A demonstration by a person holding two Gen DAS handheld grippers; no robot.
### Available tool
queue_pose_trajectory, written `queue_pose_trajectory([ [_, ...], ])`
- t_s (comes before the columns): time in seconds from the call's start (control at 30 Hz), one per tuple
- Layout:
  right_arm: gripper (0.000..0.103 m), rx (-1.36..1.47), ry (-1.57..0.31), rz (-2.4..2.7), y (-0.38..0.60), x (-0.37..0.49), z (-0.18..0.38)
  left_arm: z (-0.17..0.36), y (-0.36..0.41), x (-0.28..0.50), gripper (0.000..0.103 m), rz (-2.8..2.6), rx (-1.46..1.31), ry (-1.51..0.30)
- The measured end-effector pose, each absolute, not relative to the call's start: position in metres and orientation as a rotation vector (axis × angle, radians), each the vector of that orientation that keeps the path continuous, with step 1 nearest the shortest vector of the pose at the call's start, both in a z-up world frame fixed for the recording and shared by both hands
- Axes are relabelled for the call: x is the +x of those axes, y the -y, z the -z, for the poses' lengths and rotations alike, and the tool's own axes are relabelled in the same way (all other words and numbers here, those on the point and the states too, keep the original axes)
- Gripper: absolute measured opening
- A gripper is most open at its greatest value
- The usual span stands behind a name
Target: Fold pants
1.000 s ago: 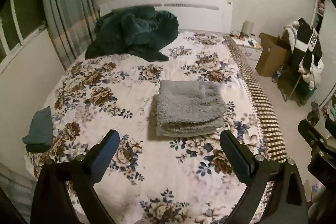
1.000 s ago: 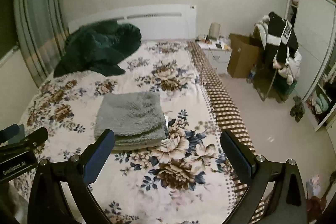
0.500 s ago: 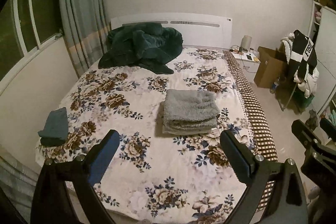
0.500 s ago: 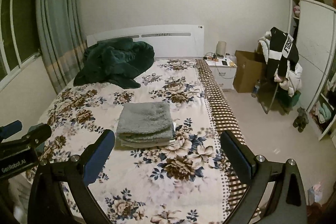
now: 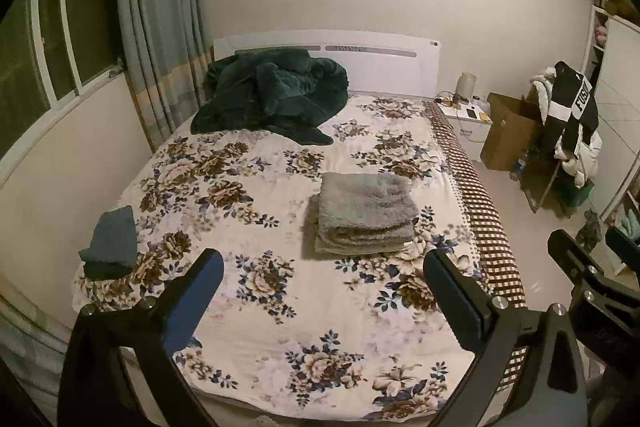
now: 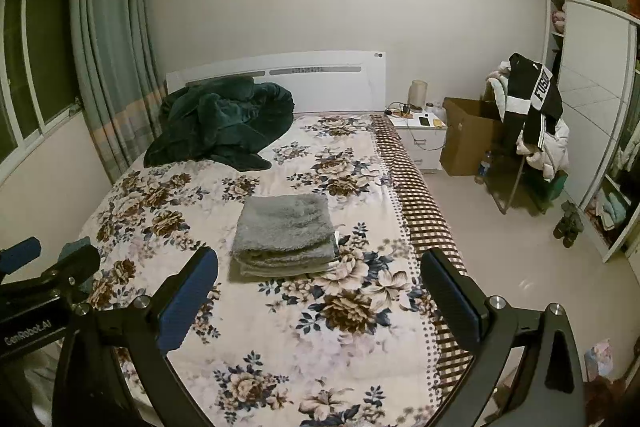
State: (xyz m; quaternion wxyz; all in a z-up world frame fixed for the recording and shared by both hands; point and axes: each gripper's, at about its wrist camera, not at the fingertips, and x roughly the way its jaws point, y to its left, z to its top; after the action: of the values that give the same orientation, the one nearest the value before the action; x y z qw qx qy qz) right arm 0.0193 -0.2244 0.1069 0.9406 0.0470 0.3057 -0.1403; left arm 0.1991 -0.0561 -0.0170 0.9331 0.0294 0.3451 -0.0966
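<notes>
The left gripper is held above the foot of the bed, its jaws spread wide with nothing between them. The right gripper is likewise released and empty, held beside the left one, which appears at 9 o'clock in the right wrist view.

The grey fluffy pants lie folded in a neat rectangular stack on the floral bedspread, slightly right of the bed's centre, toward 12 o'clock from both grippers and well apart from them. In the right wrist view the same stack sits just left of centre.

A small folded dark teal cloth rests at the bed's left edge, at 9 o'clock from the left gripper. A crumpled dark green blanket is heaped against the white headboard at the far left corner (the pillow area beneath it is hidden).

Right of the bed stand a white nightstand, a cardboard box and a clothes-laden chair. Curtains hang at 10 o'clock.
</notes>
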Motion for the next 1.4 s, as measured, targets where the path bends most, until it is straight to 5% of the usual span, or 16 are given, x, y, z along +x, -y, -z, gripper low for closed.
queue_pose_trajectory([
  [1.4, 0.103, 0.112, -0.653, 0.276, 0.214, -0.006, -0.113, 0.009, 0.033, 0.177, 0.103, 0.213, 0.061, -0.692],
])
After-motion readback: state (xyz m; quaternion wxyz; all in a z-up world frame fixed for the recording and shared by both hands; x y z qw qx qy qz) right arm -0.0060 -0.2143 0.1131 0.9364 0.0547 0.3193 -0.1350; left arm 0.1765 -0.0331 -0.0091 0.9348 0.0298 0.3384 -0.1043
